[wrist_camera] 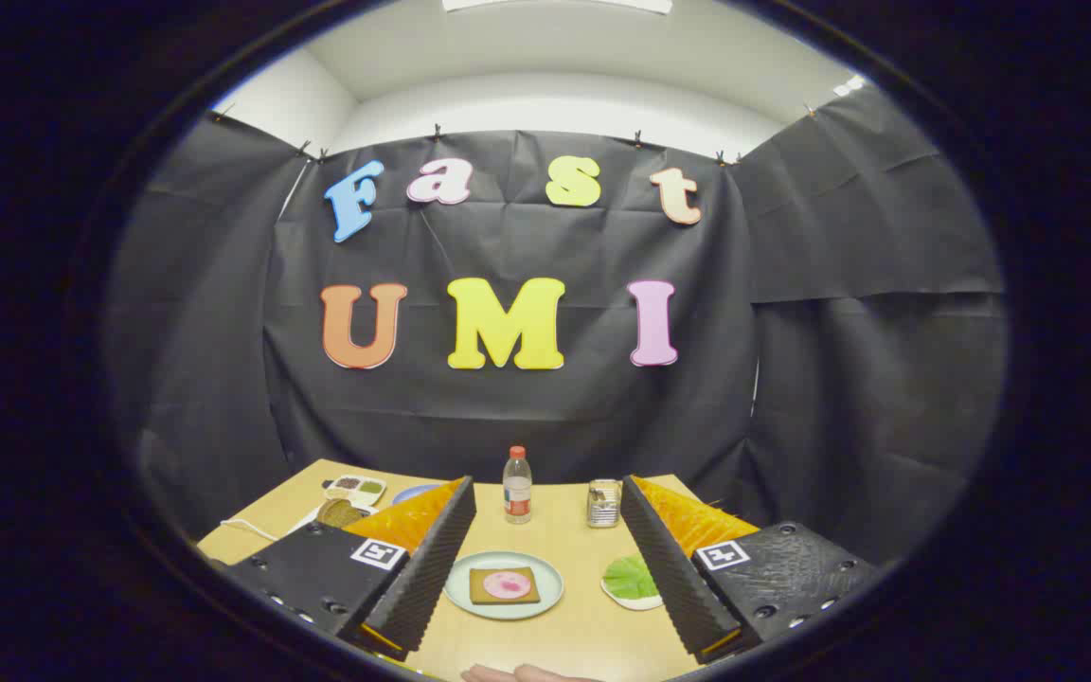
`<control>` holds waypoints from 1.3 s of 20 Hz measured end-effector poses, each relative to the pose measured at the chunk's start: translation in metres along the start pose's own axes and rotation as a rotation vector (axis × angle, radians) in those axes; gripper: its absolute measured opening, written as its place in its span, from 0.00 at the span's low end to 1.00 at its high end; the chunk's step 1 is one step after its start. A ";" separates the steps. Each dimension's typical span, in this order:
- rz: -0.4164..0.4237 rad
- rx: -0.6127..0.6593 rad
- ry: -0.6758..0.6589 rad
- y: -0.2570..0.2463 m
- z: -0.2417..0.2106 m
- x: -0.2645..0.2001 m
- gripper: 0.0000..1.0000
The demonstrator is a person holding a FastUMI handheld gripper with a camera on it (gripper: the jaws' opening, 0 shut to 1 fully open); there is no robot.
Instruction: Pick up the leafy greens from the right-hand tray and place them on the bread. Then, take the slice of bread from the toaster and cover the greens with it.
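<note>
The gripper (545, 559) hangs above the desk (583, 635) with its fingers (432, 559) spread wide, gripping nothing. Between them, toward the desk's near edge, a pale green plate (550, 580) carries the bread (504, 585) with a pink slice on top. The leafy greens (629, 576) lie on a small white tray (623, 599) just beside the right finger. Farther back stand a bottle (517, 485) and the toaster (603, 503) — both near the desk's far edge.

Bottle (517, 486) label unreadable; no other legible text.
</note>
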State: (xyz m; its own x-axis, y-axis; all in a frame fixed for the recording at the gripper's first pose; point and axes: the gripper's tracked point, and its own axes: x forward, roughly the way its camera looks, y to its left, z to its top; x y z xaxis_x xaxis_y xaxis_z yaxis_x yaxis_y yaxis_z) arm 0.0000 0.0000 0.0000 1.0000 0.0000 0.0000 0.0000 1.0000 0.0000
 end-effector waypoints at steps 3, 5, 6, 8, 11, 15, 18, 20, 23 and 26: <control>-0.010 -0.011 0.005 0.002 0.000 -0.005 0.95; -0.021 0.001 0.021 -0.005 -0.006 -0.006 0.95; -0.026 0.002 0.028 -0.008 -0.007 -0.006 0.95; -0.037 -0.008 0.020 -0.020 0.002 -0.005 0.95; -0.050 -0.037 -0.008 -0.037 0.013 -0.006 0.95; -0.046 -0.062 -0.010 -0.061 0.014 -0.001 0.95; -0.030 -0.062 0.015 -0.082 -0.001 0.008 0.95; -0.019 -0.058 0.057 -0.099 -0.020 0.020 0.95; -0.002 -0.068 0.134 -0.127 -0.056 0.047 0.96; 0.018 -0.075 0.222 -0.150 -0.099 0.082 0.96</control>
State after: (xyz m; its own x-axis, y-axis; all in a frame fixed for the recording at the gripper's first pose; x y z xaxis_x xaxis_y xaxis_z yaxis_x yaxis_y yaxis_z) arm 0.0824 -0.1501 -0.0992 0.9752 0.0098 -0.2209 -0.0263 0.9971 -0.0719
